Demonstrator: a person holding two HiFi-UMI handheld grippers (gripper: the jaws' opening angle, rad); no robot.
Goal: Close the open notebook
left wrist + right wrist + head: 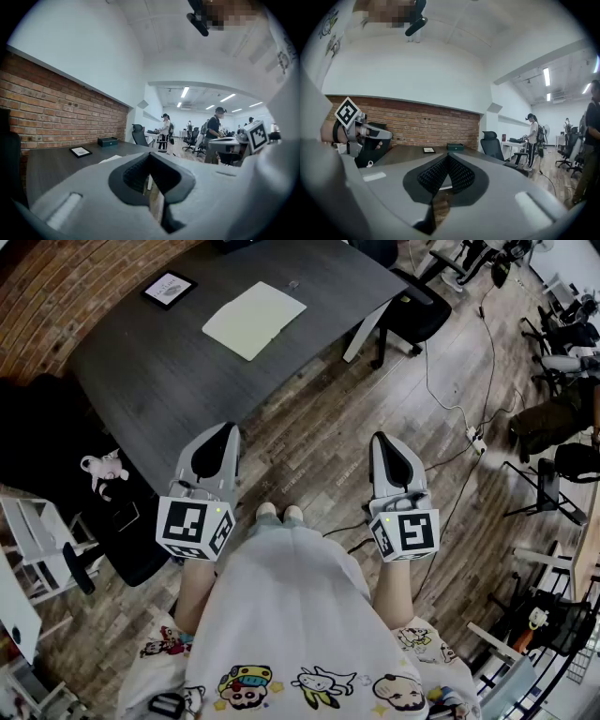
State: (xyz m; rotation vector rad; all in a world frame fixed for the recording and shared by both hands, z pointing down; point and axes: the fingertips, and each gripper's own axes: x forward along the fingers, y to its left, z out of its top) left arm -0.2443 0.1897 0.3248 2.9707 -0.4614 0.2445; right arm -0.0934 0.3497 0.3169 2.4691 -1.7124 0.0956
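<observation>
Head view: open notebook (pixel 254 320) flat on the table (pixel 159 390), near its far edge, long axis slanting from near-left to far-right, pages up. Short of the table's near edge, over the floor (pixel 314 442): left gripper (pixel 223 430) and right gripper (pixel 384 440), jaws pressed together, nothing between them.

A dark grey table (pixel 178 381) stands beside a brick wall (pixel 47 306) on a wood-plank floor (pixel 309 456). A small black-framed picture (pixel 169 289) lies flat near the table's far left corner, and a black box (pixel 108 141) sits further along the wall-side edge. A black office chair (pixel 417 310) stands at the table's right edge. A white power strip (pixel 477 441) lies on the floor among trailing cables. A small white plush toy (pixel 103 467) rests on something black off the table's near left corner. People (pixel 215 133) stand at desks across the room.
</observation>
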